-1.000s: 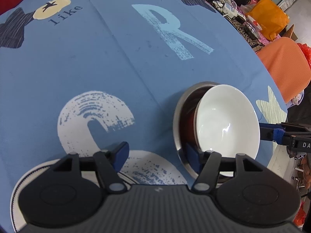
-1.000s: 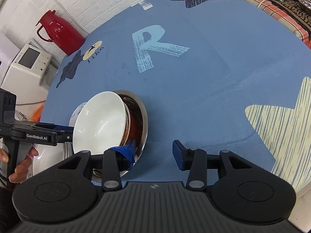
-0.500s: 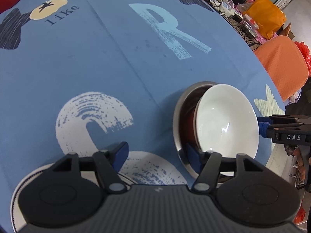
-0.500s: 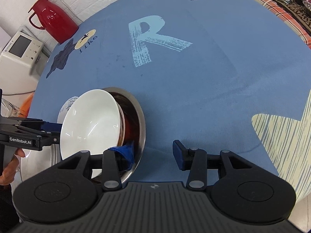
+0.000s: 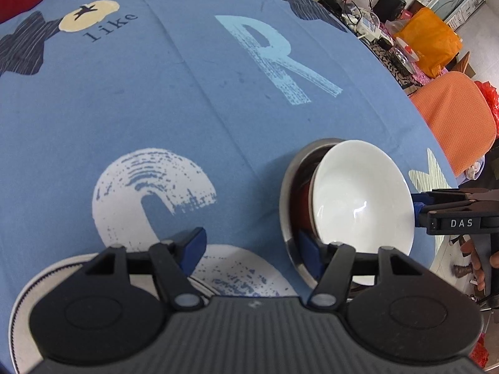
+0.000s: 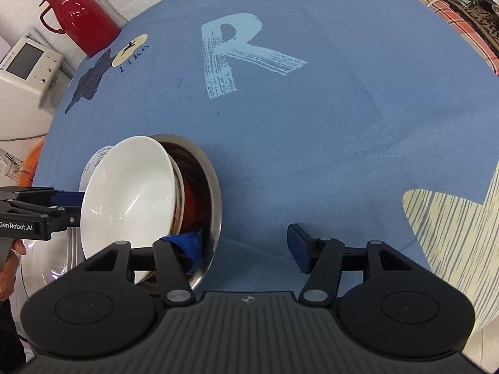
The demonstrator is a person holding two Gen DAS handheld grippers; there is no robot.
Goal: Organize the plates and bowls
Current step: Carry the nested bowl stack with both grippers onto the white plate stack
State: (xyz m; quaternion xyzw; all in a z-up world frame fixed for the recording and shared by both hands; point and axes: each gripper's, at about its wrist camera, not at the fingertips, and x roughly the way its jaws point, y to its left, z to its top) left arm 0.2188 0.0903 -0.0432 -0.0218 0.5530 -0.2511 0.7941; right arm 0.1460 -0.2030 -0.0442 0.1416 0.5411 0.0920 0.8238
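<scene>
Here both tongs gape wide — left tongs (image 5: 251,251) and right tongs (image 6: 246,246) flank the tilted white bowl (image 5: 361,199) nested in the steel bowl (image 6: 210,187).

On the desk (image 6: 312,131) a bowl (image 6: 131,193) sits tilted inside a metal basin (image 6: 212,199) (other dishes nested beneath it), a plate (image 5: 43,277) lies left of the basin, and a thermos (image 6: 78,15) stands behind the desk's far-left edge.

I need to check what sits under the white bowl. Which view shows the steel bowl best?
The right wrist view: the steel bowl shows its far rim and dark inside beside the tilted white bowl. The left wrist view shows only a rim crescent behind the white bowl.
</scene>
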